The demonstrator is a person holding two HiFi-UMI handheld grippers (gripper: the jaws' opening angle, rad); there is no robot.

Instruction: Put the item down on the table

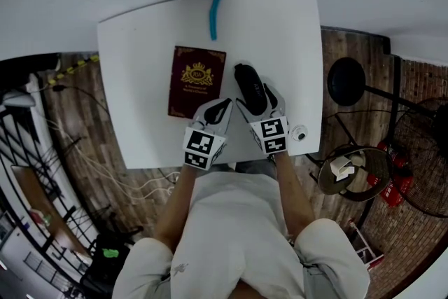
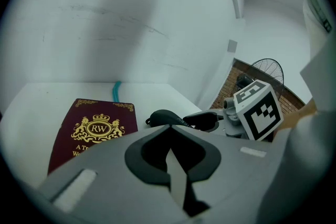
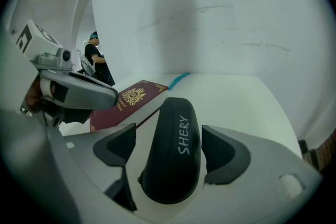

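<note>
One shut case (image 3: 176, 128) on table (image 3: 231, 97) | right hand-held gripper (image 3: 169, 149) wide around it | left hand-held gripper (image 2: 170, 157) closed, empty

Two readable marks
White letters "SHERY" run along the black oval hard case (image 3: 170, 149); gold letters "RW" stand in the crest on the dark red booklet (image 2: 94, 131) at its left.

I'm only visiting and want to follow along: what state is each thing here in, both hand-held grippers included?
Left hand-held gripper: jaws together, nothing between them.
Right hand-held gripper: jaws apart, either side of the case, pads not pressing.
Black case: closed, lying on the table.
Red booklet: closed, flat, cover up.
Teal stick: lying flat.
</note>
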